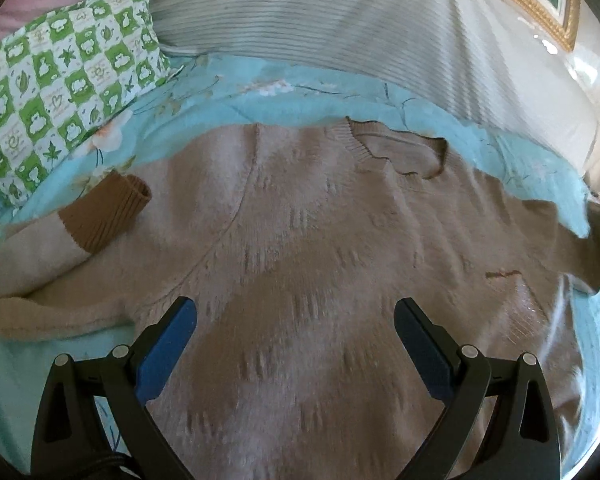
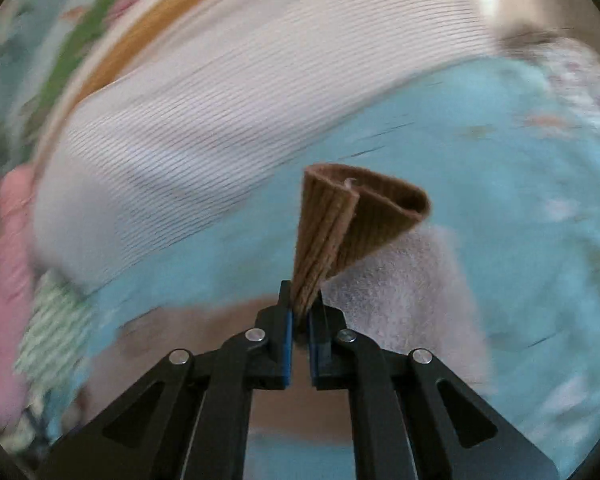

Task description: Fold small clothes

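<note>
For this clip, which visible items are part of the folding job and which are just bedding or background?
Job:
beige sweater
its brown ribbed cuff, pinched in the right gripper
left gripper, open above the sweater

Background:
blue floral bedspread
green checked pillow
striped white pillow
gold picture frame
</note>
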Demonstrator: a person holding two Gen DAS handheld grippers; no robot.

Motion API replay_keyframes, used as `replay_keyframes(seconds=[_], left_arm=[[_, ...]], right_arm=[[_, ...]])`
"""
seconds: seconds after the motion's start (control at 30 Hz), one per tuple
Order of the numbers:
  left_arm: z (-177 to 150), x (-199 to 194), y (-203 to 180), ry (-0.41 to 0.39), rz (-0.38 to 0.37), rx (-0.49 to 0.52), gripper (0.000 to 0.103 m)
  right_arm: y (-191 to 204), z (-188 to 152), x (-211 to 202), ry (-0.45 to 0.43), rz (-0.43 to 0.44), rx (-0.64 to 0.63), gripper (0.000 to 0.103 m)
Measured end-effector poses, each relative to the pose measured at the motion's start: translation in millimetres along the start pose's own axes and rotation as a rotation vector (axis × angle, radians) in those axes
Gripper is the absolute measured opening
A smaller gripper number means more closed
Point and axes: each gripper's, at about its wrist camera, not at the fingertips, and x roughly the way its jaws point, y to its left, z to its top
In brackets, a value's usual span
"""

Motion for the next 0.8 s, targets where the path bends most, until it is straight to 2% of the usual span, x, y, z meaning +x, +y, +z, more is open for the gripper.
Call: replay_keyframes(seconds=[0.17,0.27,0.43,0.53,0.6,0.67,0.7,0.73,0.8], left_arm=[[-9,-21,10,-0.020,-0.063,-0.011,0.099],[-14,-30,17,-0.028,-0.088,-0.010,0.099],[-21,-32,31,-0.020,-0.101,-0.016,0.099],[-23,-30,36,-0.012,-0.119,-0.029,0.099],[-22,-26,37,-0.005,-0.136,-0.041,0.100],[-20,-18,34,0.012,-0.155,-0.049,0.100],[-17,-14,33,0.022,-0.161,-0.051,0.100],[-15,-9,31,0.033,-0.172,-0.055,0.100],[-10,3,26,0.051,-0.192,-0.059,0.100]], right_arm=[[115,-49,51,0.165,0.272,-0.084,0.007],[177,-83,82,0.256,0.363,-0.154,0.007],[248,-140,124,0.377,0.426,-0.235,0.007],[270,-168,146,0.433,0.413,-0.280,0.007],[271,-183,152,0.462,0.413,-0.292,0.007],[273,-191,157,0.504,0.422,-0.301,0.013],[273,-197,157,0.518,0.421,-0.296,0.023],[272,-199,157,0.531,0.437,-0.277,0.042],[259,-194,146,0.504,0.472,-0.231,0.065]])
